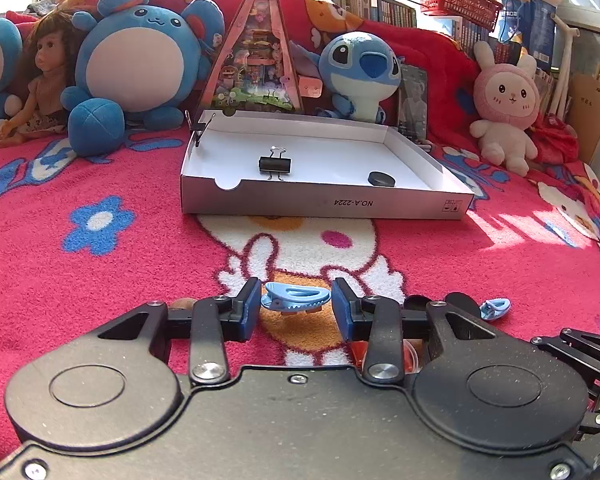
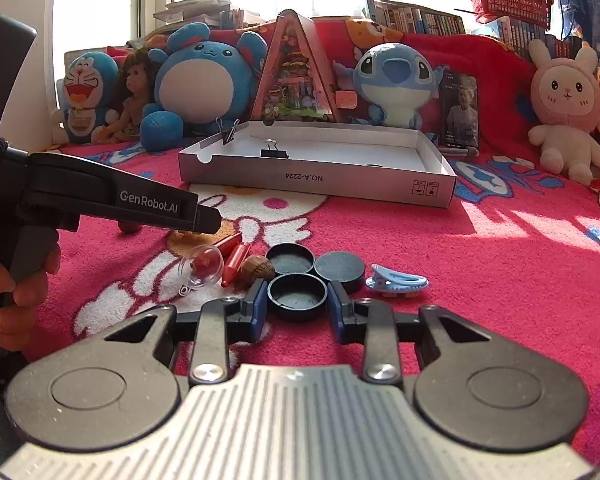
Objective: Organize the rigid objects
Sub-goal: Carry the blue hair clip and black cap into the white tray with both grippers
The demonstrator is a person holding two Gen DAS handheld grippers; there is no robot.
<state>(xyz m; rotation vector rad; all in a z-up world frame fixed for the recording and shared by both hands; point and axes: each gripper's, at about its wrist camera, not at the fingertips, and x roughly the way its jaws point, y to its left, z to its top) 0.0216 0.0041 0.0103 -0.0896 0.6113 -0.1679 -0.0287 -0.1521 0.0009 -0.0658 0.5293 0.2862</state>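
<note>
In the left wrist view my left gripper (image 1: 296, 294) is shut on a light blue toothed hair clip (image 1: 296, 298), both blue pads against its ends, low over the pink blanket. In the right wrist view my right gripper (image 2: 298, 300) is shut on a round black cap (image 2: 298, 294) that rests hollow side up on the blanket. Ahead lies a shallow white cardboard box (image 1: 324, 200) with a black binder clip (image 1: 275, 164) and a black disc (image 1: 381, 179) inside it. From the right wrist view the left gripper's black body (image 2: 148, 200) reaches in from the left, held by a person's hand (image 2: 24, 280).
Around the held cap lie two more black caps (image 2: 290, 260) (image 2: 339, 268), a second blue clip (image 2: 396, 280), a walnut (image 2: 257, 267), a red pointed piece (image 2: 236, 264) and a clear ball (image 2: 201, 267). Plush toys, a doll and a triangular toy house (image 1: 256, 52) line the back behind the box.
</note>
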